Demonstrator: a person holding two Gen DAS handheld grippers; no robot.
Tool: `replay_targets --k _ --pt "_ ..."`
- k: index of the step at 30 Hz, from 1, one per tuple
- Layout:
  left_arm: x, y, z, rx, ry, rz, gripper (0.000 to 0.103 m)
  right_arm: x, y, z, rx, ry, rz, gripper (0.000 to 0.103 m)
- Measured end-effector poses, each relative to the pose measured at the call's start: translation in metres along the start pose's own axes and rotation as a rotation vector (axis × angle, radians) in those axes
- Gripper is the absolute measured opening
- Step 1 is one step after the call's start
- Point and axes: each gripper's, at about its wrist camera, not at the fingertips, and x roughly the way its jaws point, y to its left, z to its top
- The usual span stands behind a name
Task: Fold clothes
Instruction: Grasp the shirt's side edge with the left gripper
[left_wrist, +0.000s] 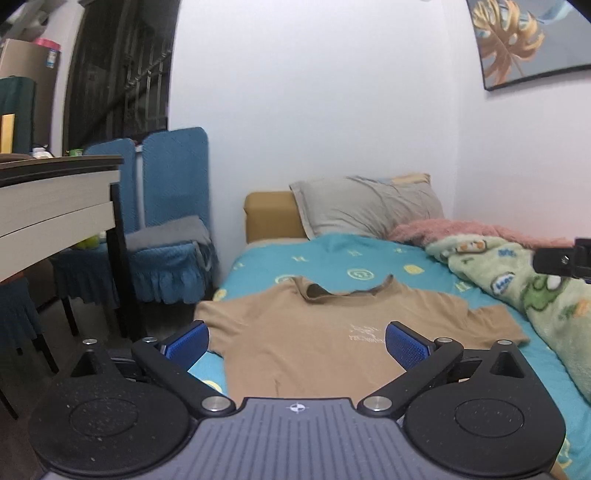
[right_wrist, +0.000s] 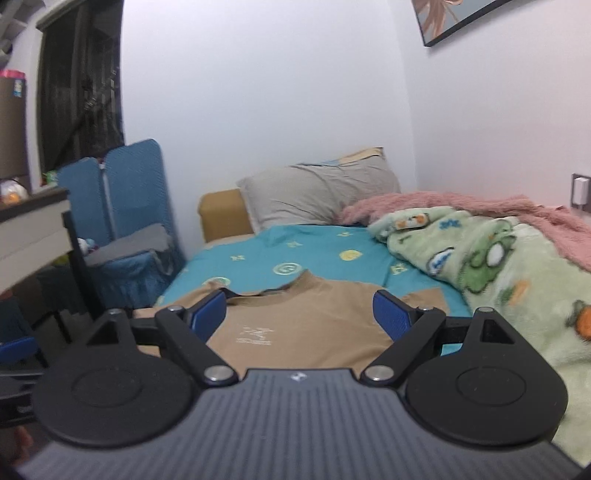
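Note:
A tan T-shirt (left_wrist: 314, 332) lies spread flat, front up, on the teal bed sheet (left_wrist: 369, 258), collar toward the pillow and both sleeves out. It also shows in the right wrist view (right_wrist: 314, 317). My left gripper (left_wrist: 297, 341) is open and empty, hovering above the shirt's lower half. My right gripper (right_wrist: 299, 314) is open and empty, above the shirt near its chest print. A black part of the right gripper (left_wrist: 565, 260) shows at the right edge of the left wrist view.
A grey pillow (left_wrist: 369, 206) and a tan headboard (left_wrist: 271, 216) sit at the head of the bed. A green cartoon blanket (right_wrist: 498, 266) and a pink fleece (right_wrist: 480, 203) are heaped along the wall side. Blue chairs (left_wrist: 166, 221) and a desk (left_wrist: 55, 192) stand left of the bed.

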Motion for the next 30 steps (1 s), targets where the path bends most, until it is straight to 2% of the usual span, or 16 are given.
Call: replay_targets --k 6,9,15,16,19,21,23,30 --pt "0.004 -0.001 0.01 0.004 0.012 0.065 0.103 -0.01 0.004 0.01 0.048 -0.04 0.045 0.088" --pt "0.011 0.001 0.012 0.008 0.047 0.1 0.103 -0.012 0.004 0.008 0.035 -0.059 0.046 0.088" --pt "0.014 0.007 0.005 -0.012 -0.072 0.129 0.103 0.0 -0.001 0.002 0.042 -0.04 0.024 0.088" --pt "0.017 0.009 0.005 -0.018 -0.069 0.11 0.103 0.002 -0.002 0.0 0.045 -0.034 0.02 0.088" --pt "0.042 0.024 0.011 -0.054 0.074 -0.014 0.103 0.01 -0.005 -0.003 0.054 -0.016 0.006 0.088" --pt "0.068 0.044 0.013 -0.116 0.169 -0.068 0.103 0.015 -0.006 -0.006 0.06 -0.005 -0.003 0.088" --pt "0.095 0.067 0.013 -0.2 0.223 -0.077 0.103 0.019 -0.008 -0.008 0.066 0.007 -0.012 0.088" --pt "0.209 0.168 0.0 -0.603 0.345 0.007 0.103 0.055 0.0 -0.023 0.041 0.115 -0.025 0.088"
